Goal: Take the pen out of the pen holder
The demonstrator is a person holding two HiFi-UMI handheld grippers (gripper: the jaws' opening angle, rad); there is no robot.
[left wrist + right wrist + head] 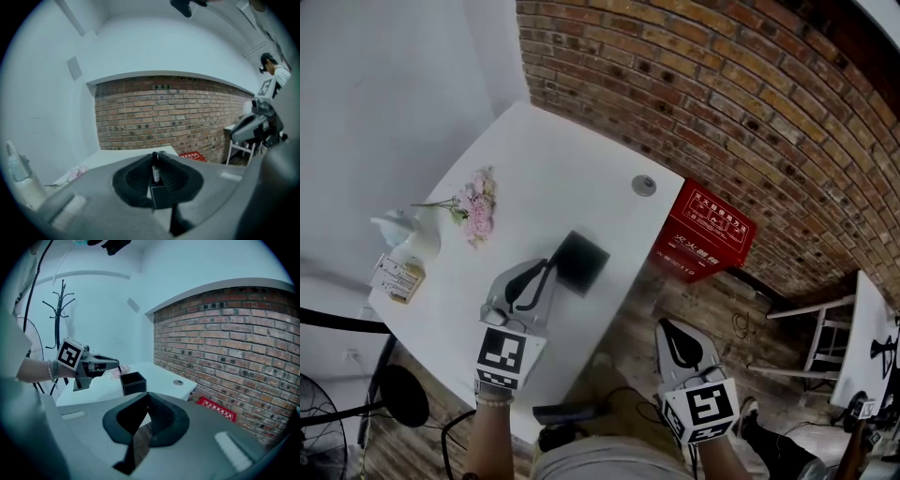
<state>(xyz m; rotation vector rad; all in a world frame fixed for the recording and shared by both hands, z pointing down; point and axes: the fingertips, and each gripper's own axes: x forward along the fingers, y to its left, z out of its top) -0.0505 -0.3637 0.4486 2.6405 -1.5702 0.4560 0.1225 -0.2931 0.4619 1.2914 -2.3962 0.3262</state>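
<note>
The left gripper pinches the slim dark pen between narrowed jaws, its long axis upright, directly above the black square pen holder. A straight upward pull should free it. The right gripper, closed and empty, hangs well apart.

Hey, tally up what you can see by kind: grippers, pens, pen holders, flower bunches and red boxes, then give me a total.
Grippers: 2, the left gripper and the right gripper
Pens: 1, the pen, clamped in the left gripper
Pen holders: 1, the black pen holder
Flower bunches: 1, the pink flower bunch
Red boxes: 1, the red box
Total: 6
</note>
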